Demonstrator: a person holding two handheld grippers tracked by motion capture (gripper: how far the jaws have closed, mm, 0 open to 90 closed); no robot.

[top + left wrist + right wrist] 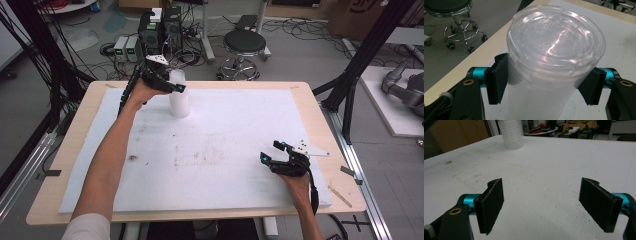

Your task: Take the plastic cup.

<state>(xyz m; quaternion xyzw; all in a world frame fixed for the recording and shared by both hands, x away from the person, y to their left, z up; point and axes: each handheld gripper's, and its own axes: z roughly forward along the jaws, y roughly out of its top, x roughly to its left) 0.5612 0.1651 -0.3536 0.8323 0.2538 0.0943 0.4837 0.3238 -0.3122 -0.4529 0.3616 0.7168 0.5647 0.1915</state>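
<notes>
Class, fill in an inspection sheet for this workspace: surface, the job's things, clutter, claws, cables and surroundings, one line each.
Surface: white pad on a wooden table, with faint brown stains.
Job's things: stack of clear plastic cups standing upright near the far left, a clear lid on top.
Clutter: nothing seen.
Claws: left claw has both pads against the stack just below the lid; right claw open, nothing between its jaws, near the pad's right edge.
Cables: many cables on the floor beyond the table.
Surroundings: a stool, computer boxes, black frame posts.
</notes>
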